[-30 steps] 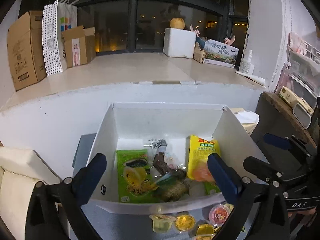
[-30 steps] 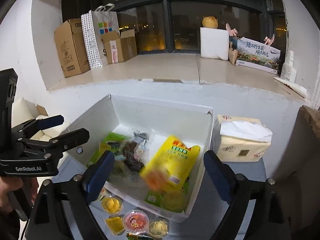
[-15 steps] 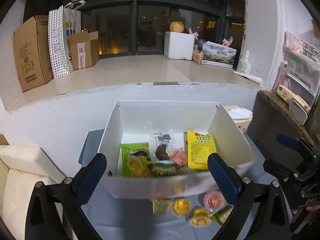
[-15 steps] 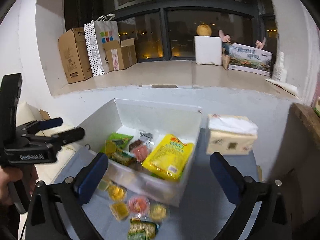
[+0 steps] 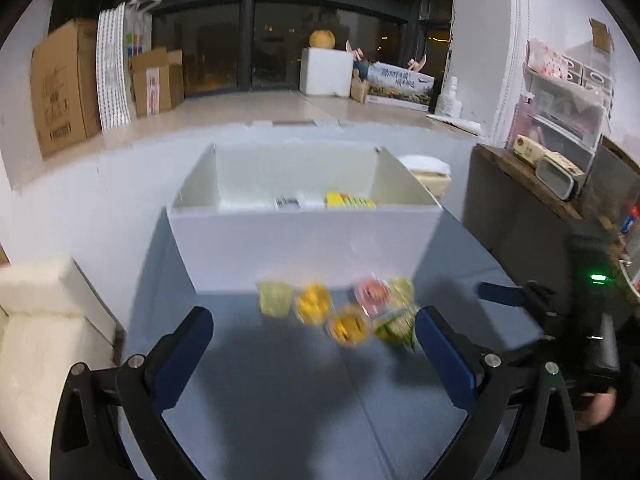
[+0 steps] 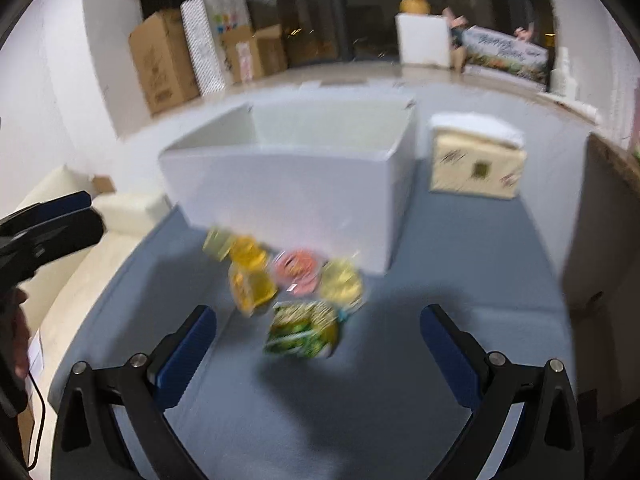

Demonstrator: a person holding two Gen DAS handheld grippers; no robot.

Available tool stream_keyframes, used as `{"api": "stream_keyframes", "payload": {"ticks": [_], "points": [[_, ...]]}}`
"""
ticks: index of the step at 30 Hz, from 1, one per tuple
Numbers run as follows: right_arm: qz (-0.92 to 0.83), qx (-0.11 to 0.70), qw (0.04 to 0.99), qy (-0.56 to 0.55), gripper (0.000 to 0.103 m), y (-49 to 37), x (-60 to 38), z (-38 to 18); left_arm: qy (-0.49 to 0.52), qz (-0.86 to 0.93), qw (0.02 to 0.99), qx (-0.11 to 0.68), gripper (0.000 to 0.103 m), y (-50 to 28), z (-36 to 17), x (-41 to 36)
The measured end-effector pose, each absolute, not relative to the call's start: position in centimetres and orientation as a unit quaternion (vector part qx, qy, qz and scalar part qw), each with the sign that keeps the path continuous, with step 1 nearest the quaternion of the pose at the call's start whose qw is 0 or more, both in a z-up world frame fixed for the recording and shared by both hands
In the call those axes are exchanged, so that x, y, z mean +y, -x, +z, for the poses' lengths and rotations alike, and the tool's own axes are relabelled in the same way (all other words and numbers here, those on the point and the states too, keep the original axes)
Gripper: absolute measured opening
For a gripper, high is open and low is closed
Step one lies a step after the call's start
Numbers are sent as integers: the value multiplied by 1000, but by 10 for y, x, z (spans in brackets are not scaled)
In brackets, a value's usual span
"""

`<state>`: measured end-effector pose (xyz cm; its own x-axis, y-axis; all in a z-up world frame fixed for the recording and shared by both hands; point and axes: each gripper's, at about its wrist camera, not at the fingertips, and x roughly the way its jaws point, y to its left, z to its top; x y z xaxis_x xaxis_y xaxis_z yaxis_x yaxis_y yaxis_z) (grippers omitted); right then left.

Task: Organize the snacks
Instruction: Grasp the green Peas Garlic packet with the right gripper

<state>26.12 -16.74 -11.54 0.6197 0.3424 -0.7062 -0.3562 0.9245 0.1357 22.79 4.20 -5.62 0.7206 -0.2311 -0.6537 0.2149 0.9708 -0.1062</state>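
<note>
Both claws, left claw (image 5: 312, 340) and right claw (image 6: 318, 334), hang spread and empty; best lower the right squarely over the green packet (image 6: 302, 330) lying on the blue surface (image 6: 460, 280) before the white box (image 6: 288, 192).

One white open-top cardboard box (image 5: 304, 248).

Five small round clear-plastic jelly cups just in front of box: one pale green (image 5: 275, 300), two orange-yellow (image 5: 314, 307) (image 5: 349, 326), one pink (image 5: 372, 294), one pale yellow (image 5: 402, 289).

One green-and-yellow foil snack packet (image 6: 302, 330) beside cups.

Inside box, over near wall: one yellow snack bag (image 5: 350, 201), one clear wrapper with barcode label (image 5: 287, 202); rest hidden.

One beige tissue box (image 6: 476, 162).

Two brown cardboard cartons (image 5: 64, 84) (image 5: 154, 76) on ledge, one white dotted paper bag (image 5: 116, 66).
</note>
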Motion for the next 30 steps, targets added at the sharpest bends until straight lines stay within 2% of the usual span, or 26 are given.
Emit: {"api": "stream_keyframes", "payload": {"ticks": [7, 8, 9, 11, 17, 30], "points": [[190, 420, 887, 27, 102, -277, -149, -145, 34, -109, 928, 355, 103, -199, -68, 50], [189, 425, 885, 30, 93, -280, -146, -148, 32, -106, 928, 355, 103, -199, -69, 52], [186, 429, 883, 35, 75, -281, -144, -151, 28, -102, 928, 358, 103, -199, -70, 52], [166, 443, 880, 48, 53, -287, -141, -157, 30, -103, 926, 361, 103, -200, -72, 52], [180, 441, 878, 43, 44, -287, -144, -154, 25, -102, 924, 368, 103, -211, -80, 46], [170, 395, 902, 21, 44, -211, -213, -108, 6, -107, 902, 418, 103, -282, -143, -4]]}}
